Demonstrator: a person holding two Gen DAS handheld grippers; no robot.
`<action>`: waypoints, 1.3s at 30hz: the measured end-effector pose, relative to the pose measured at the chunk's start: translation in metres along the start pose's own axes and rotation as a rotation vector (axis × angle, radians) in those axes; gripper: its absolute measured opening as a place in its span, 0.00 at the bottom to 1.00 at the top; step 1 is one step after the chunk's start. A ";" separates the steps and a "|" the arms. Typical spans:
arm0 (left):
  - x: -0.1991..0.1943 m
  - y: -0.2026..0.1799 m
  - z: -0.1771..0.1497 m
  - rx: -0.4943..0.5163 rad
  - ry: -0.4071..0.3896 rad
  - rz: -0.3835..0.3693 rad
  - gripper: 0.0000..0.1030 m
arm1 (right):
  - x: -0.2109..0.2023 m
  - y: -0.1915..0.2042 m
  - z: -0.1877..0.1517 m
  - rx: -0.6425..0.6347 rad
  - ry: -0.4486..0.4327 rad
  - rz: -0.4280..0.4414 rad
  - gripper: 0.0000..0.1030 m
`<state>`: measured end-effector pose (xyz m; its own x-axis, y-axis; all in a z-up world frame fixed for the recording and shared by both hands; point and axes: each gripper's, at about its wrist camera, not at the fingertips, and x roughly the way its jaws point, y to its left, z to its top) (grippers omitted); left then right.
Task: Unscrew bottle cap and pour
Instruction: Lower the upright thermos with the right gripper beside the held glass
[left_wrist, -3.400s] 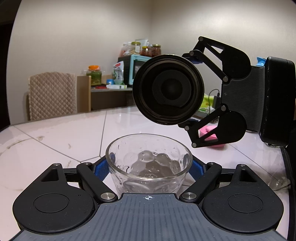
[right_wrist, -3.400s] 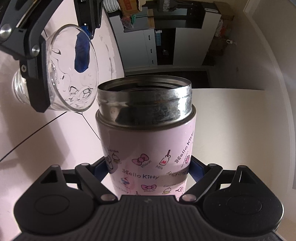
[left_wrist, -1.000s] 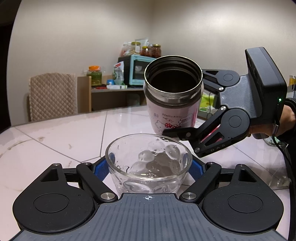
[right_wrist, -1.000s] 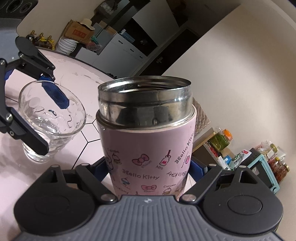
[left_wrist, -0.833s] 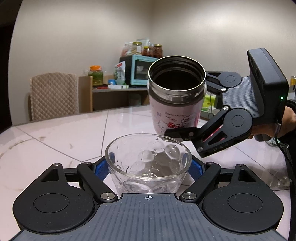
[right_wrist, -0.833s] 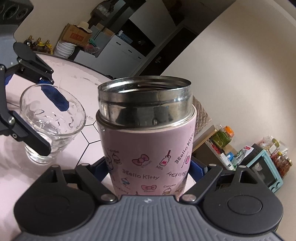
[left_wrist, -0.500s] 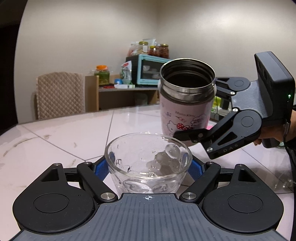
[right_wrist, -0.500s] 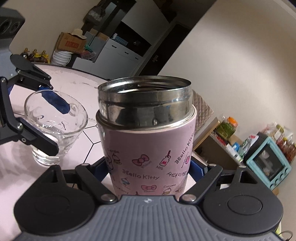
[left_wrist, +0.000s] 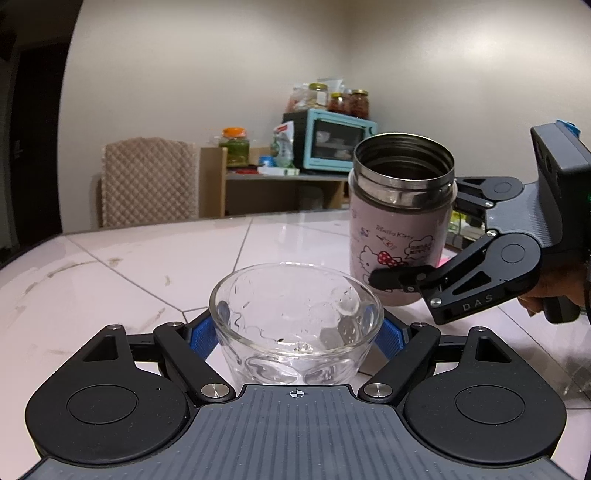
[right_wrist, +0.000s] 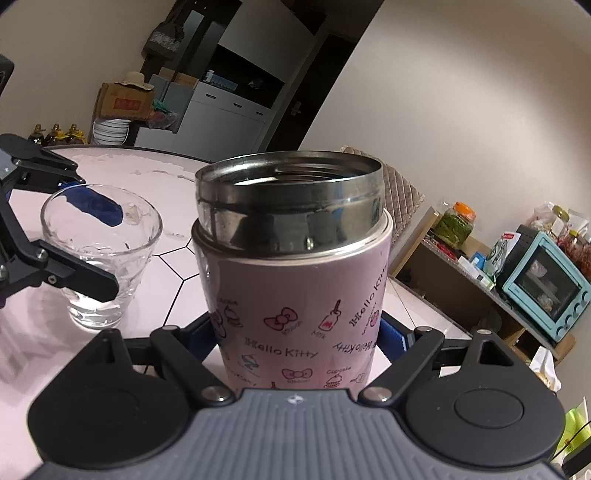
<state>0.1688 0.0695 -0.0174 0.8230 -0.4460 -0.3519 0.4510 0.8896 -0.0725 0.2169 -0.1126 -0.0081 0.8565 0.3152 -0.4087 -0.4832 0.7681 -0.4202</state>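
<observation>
Left wrist view: bottle (left_wrist: 400, 229), uncapped, had swung back from tipped over the glass (left_wrist: 295, 325) to near upright, now beside it, apart. Right claw (left_wrist: 413, 258) was clamped on bottle; left claw (left_wrist: 295, 332) clamped on glass, which sat low at the counter (left_wrist: 155, 266). A little clear liquid in glass. Pour looked done; setting bottle down likely next. Cap not in view.

Left wrist view: you look forward, slightly downward, along your left hand-held gripper (left_wrist: 295, 332); glass (left_wrist: 295, 325) very near. Right wrist view: forward along your right hand-held gripper (right_wrist: 295, 332); flask (right_wrist: 291, 258) fills the centre, horizon tilted. Shared: glass, flask, worktop (left_wrist: 147, 258), blue oven (left_wrist: 332, 142), and each view shows the other gripper.
</observation>
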 end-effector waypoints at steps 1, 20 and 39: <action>0.000 0.000 0.000 -0.004 0.000 0.006 0.85 | 0.000 -0.001 0.000 0.008 0.001 0.003 0.86; -0.001 -0.006 0.000 -0.053 -0.002 0.108 0.85 | -0.013 -0.018 -0.011 0.119 0.014 0.033 0.86; -0.001 -0.013 0.002 -0.085 -0.002 0.186 0.85 | -0.031 -0.035 -0.023 0.257 0.016 0.073 0.86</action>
<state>0.1632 0.0581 -0.0145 0.8903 -0.2734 -0.3643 0.2605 0.9617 -0.0852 0.2031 -0.1620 0.0000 0.8174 0.3673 -0.4438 -0.4794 0.8608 -0.1705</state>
